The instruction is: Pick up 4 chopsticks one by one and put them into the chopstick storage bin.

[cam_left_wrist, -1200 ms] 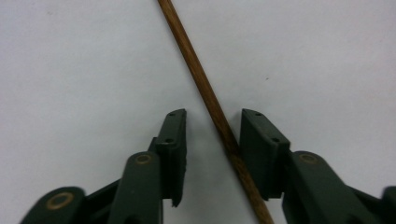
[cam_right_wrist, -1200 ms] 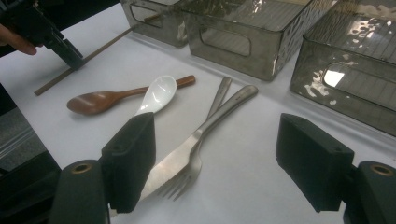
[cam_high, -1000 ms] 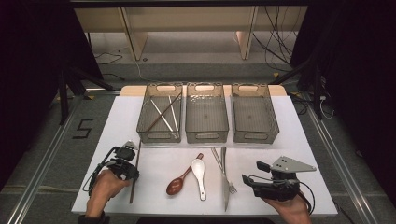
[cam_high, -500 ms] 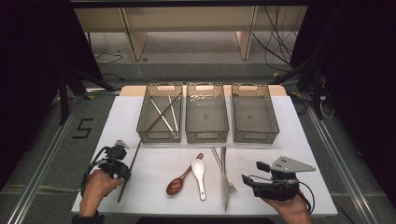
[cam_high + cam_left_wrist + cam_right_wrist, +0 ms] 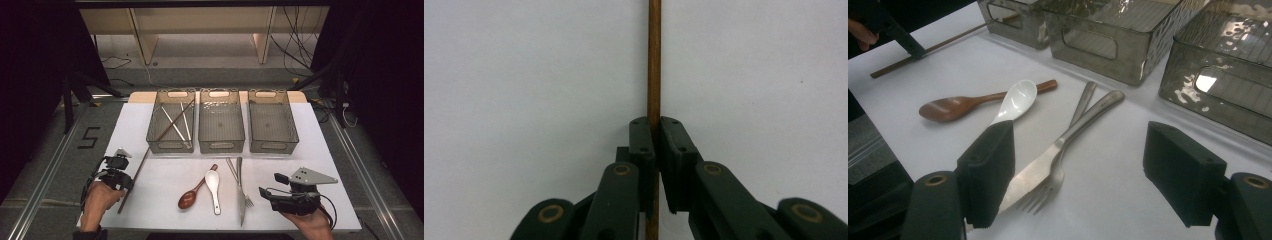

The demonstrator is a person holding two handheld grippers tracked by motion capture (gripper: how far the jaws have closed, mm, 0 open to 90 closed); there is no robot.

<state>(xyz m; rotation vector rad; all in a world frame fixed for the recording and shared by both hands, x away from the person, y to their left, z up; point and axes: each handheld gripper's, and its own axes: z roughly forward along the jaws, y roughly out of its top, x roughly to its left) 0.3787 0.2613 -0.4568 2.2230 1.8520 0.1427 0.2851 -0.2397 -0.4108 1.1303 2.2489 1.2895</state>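
A brown wooden chopstick lies slanted at the left of the white table, its far end near the left bin. My left gripper is shut on it; its jaws have just been closing, with the stick pinched between the pads. My right gripper stands open at the front right, nothing between its fingers. Just ahead of it lie a knife and a fork. A wooden spoon and a white spoon lie mid-table.
Three smoky clear bins stand in a row at the back: the left bin holds several chopsticks, the middle bin and right bin look bare inside. The table's front edge runs close to both hands.
My left hand has shifted left, taking the chopstick with it, and the stick now slants more. The right gripper has stayed put.
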